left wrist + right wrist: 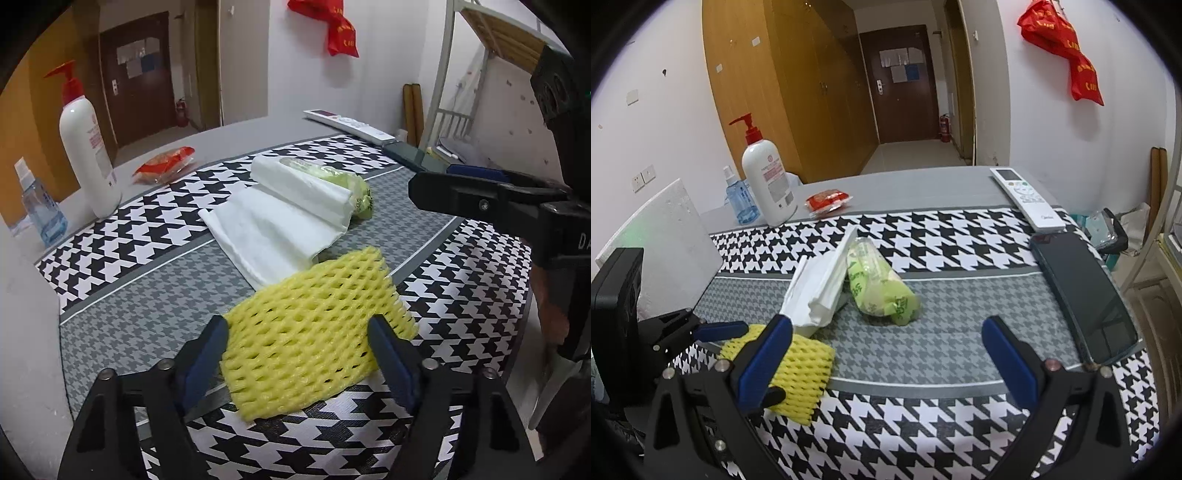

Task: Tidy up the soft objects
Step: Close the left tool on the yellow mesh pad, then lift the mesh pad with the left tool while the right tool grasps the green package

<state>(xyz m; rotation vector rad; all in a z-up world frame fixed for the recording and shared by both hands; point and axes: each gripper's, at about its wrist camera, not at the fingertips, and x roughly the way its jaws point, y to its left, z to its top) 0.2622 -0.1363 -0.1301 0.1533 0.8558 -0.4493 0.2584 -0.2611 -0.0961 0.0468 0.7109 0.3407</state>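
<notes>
A yellow foam net (314, 332) lies flat on the houndstooth cloth (122, 310). My left gripper (297, 356) is open with its jaws on either side of the net's near part, not closed on it. Behind it lies a white folded bag roll (280, 218) and a green bag roll (354, 188). My right gripper (886, 354) is open and empty over the grey band, just before the green roll (879, 284) and white roll (820, 291). The net (801, 373) shows at its left, with the left gripper (713, 332) beside it.
A white pump bottle (88, 147), a small blue spray bottle (40, 206) and a red snack packet (166, 166) stand at the far left. A white remote (1027, 199) and a dark phone (1086, 295) lie at the right edge. The table edge is near on the right.
</notes>
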